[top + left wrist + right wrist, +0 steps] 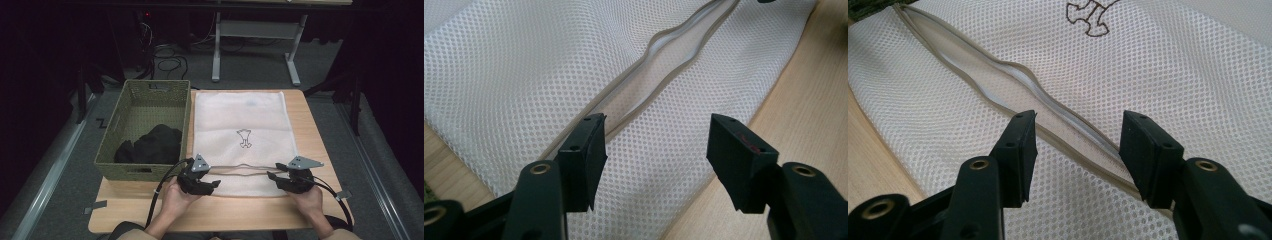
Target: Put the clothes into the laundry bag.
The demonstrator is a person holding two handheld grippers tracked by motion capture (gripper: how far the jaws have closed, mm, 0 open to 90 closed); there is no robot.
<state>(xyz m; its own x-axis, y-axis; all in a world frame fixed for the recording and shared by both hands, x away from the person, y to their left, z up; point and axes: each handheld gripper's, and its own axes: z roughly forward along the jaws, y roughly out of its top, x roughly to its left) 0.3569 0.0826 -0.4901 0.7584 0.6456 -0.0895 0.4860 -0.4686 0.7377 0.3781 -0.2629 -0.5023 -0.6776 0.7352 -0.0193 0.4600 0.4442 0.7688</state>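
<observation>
One mesh bag (243,125), two grippers (216,182)

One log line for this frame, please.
left gripper: open, over bag opening | right gripper: open, same | clothes: in basket

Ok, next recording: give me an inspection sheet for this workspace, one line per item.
Surface: light wooden table, bare along its near edge.
Job's things: white mesh laundry bag lying flat, its zipper opening slightly gaping near the front edge; small brown emblem on the mesh.
Clutter: green woven basket left of the bag, dark clothing inside; tape strips at the table's front corners.
Grippers: left claw open over the zipper's left end; right claw open over its right end; neither pinches fabric.
Cables: one black cable trails from each gripper; more lie on the floor behind.
Surroundings: dark room, grey floor, a table frame behind.
</observation>
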